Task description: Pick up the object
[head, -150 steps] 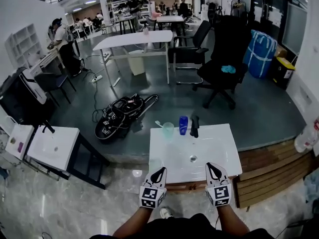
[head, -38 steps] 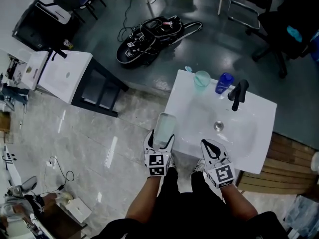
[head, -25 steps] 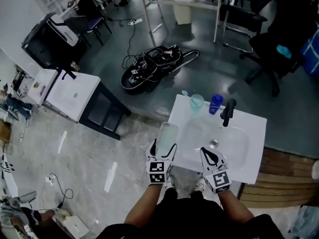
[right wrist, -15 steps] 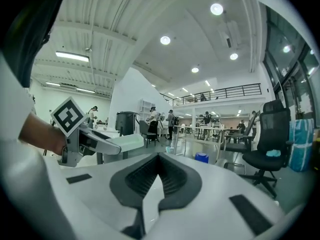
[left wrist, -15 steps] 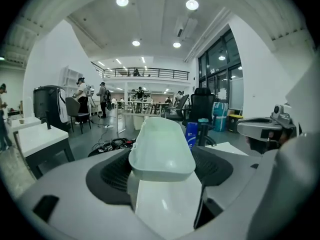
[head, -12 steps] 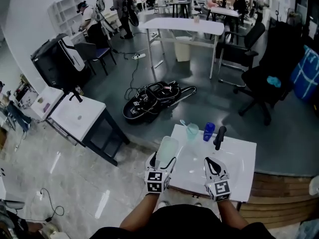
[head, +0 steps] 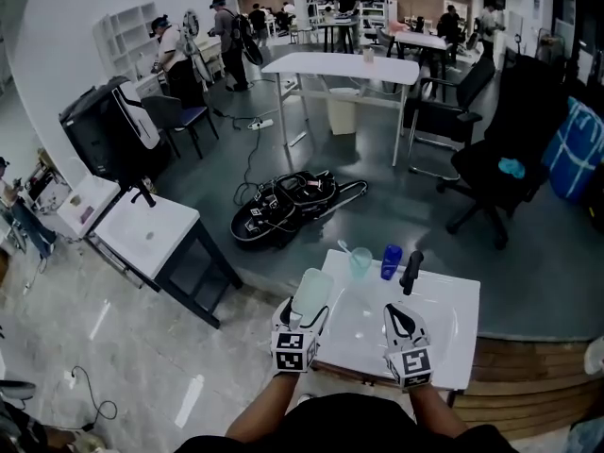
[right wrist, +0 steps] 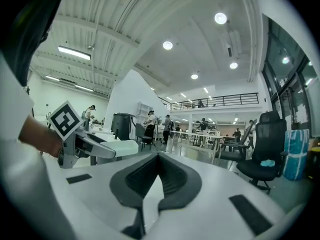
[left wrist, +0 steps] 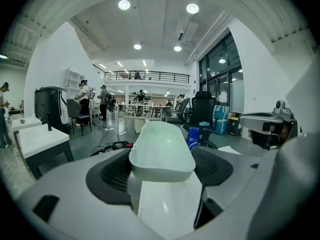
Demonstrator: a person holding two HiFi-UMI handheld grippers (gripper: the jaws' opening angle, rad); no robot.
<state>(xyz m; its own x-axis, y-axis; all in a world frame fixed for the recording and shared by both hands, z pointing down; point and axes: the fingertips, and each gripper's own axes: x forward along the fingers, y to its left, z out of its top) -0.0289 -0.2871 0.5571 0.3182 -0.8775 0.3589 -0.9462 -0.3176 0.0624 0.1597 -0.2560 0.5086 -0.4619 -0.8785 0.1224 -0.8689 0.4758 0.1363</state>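
A pale mint oblong dish (head: pixel 312 293) is the thing held. My left gripper (head: pixel 307 310) is shut on it above the front left corner of the white sink (head: pixel 448 300). In the left gripper view the dish (left wrist: pixel 162 146) lies lengthwise between the dark pads (left wrist: pixel 112 176), pointing away from the left gripper (left wrist: pixel 162 161). My right gripper (head: pixel 397 313) hovers over the sink's front edge, shut with nothing in it. In the right gripper view the tips of the right gripper (right wrist: pixel 158 156) meet, and the left gripper (right wrist: pixel 82 145) with the dish (right wrist: pixel 120 146) shows at the left.
At the sink's back edge stand a green cup (head: pixel 360 262) with a toothbrush, a blue bottle (head: pixel 391 261) and a black tap (head: pixel 409 272). A second white sink unit (head: pixel 142 239) stands to the left. A black bag with cables (head: pixel 283 208) lies on the floor beyond.
Six seconds ago the left gripper was empty; it now holds the dish. Over the last second the head view has tilted up towards the room, while both grippers stay over the sink's front.
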